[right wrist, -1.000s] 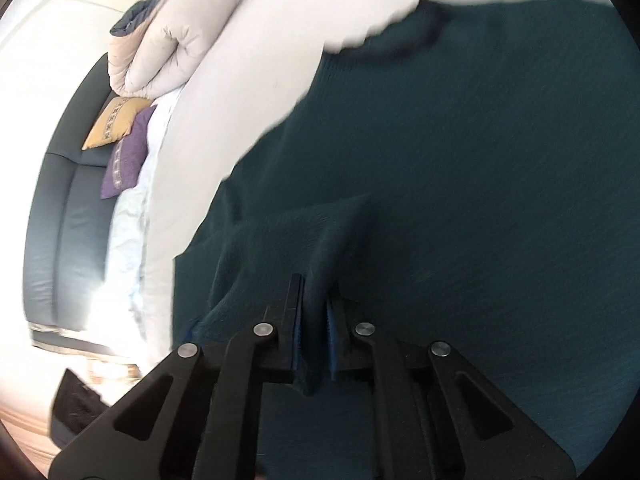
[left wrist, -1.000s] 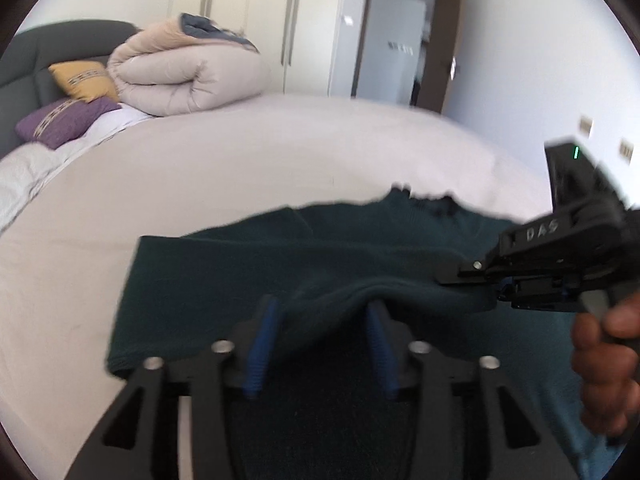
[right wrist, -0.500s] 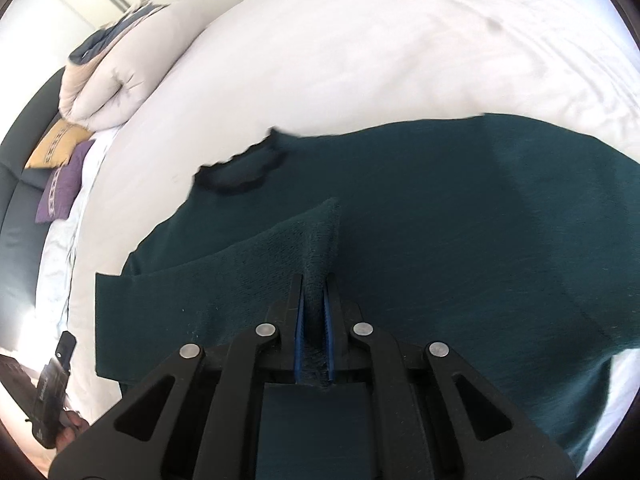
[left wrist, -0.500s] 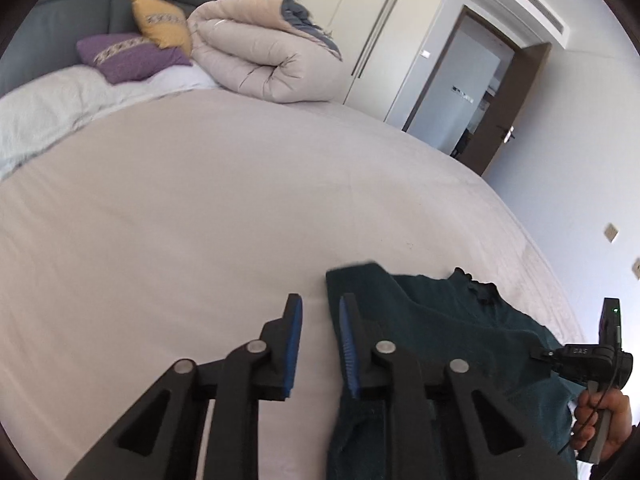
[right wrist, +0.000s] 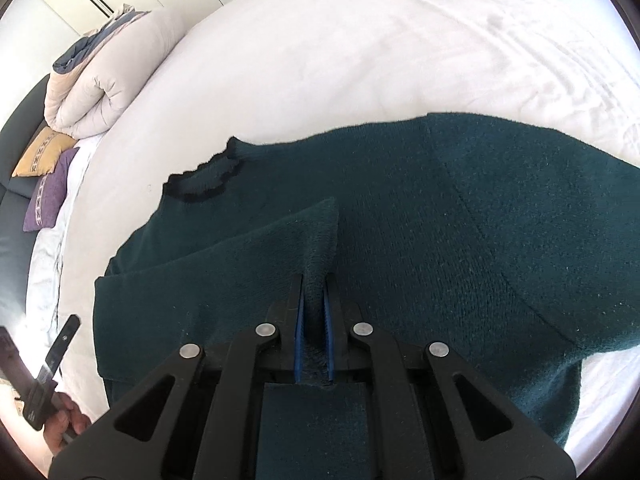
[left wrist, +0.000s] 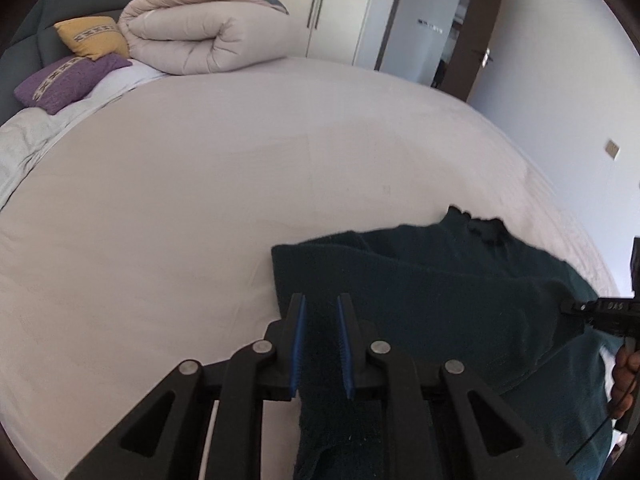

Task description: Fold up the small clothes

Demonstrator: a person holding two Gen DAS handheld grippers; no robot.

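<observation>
While both tools tip steeply down toward the bed (left wrist: pixel 192 184), the left gripper (left wrist: pixel 322 340) has a strip of the dark green sweater (right wrist: pixel 460 216) running up between its blue pads (left wrist: pixel 298 344). Its jaws are closing, a narrow gap left between them with the knit filling it and both pads against the cloth. The right gripper (right wrist: pixel 314 320) has its jaws nearly together, clamped on a raised fold of the same sweater, and the pinched cloth stands up in a ridge that runs away from the tips.

In the left view the right tool shows at the far right edge with the person's hand (left wrist: pixel 624 384) wrapped round its handle; in the right view the other hand (right wrist: pixel 66 420) shows low at the left.

At the head of the bed lie a rolled beige duvet (left wrist: pixel 204 36), a yellow cushion (left wrist: pixel 92 36) and a purple cushion (left wrist: pixel 68 80), all well apart from the sweater. A dark padded headboard (left wrist: pixel 36 12) stands behind them, with wardrobe doors (left wrist: pixel 328 4) and an open doorway (left wrist: pixel 432 28) further back. Nothing lies on the sheet between the sweater and the bedding.

The sweater lies on the near part of the bed, its long axis running across from sleeve to sleeve. Its frilled dark collar (right wrist: pixel 204 180) points toward the far side of the bed, and the left sleeve is folded inward over the body.
</observation>
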